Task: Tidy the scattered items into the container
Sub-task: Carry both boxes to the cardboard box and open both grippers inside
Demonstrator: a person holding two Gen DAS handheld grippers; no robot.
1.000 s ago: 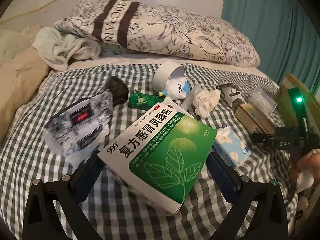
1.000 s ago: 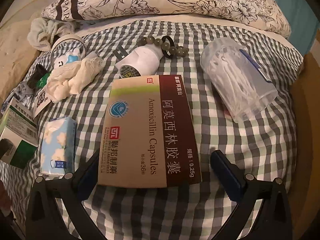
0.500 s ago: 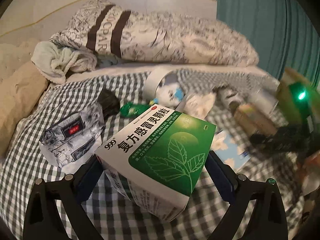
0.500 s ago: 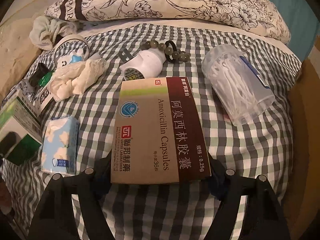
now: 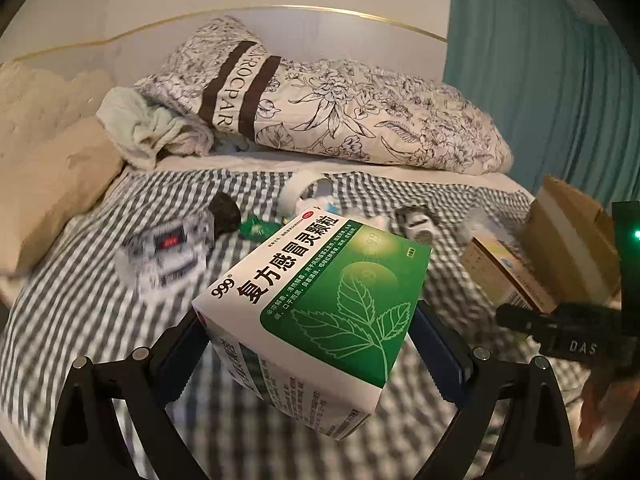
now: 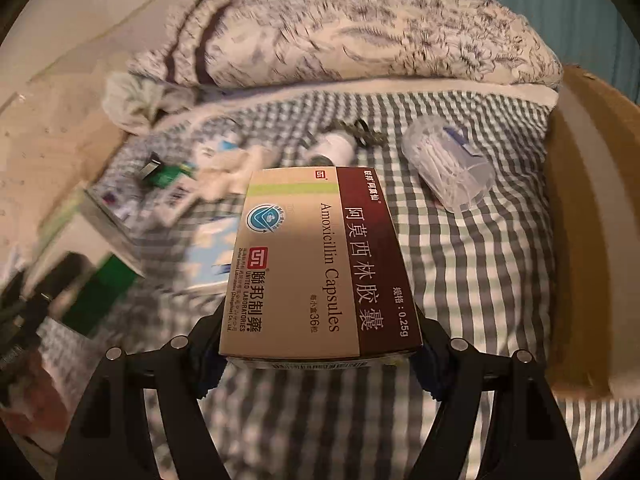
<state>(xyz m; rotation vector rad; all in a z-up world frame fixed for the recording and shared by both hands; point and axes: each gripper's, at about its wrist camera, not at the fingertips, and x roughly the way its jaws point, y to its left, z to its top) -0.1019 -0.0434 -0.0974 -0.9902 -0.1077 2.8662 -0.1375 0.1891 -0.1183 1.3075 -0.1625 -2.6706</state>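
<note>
My left gripper (image 5: 308, 340) is shut on a green and white medicine box (image 5: 320, 304) and holds it tilted above the checked bedspread. My right gripper (image 6: 320, 344) is shut on a brown amoxicillin box (image 6: 316, 260), lifted off the bed. That box also shows in the left wrist view (image 5: 500, 276) beside a cardboard box (image 5: 572, 236) at the bed's right edge. The cardboard box's wall (image 6: 576, 216) fills the right side of the right wrist view.
On the bedspread lie a clear tub of cotton swabs (image 6: 448, 164), a white plug with beads (image 6: 336, 144), a blue tissue pack (image 6: 208, 256), a patterned packet (image 5: 168, 248), a dark lump (image 5: 226, 212). A floral pillow (image 5: 340, 108) lies behind.
Both grippers have closed on their boxes and lifted them off the bed. Both have swung toward the cardboard box on the right.
</note>
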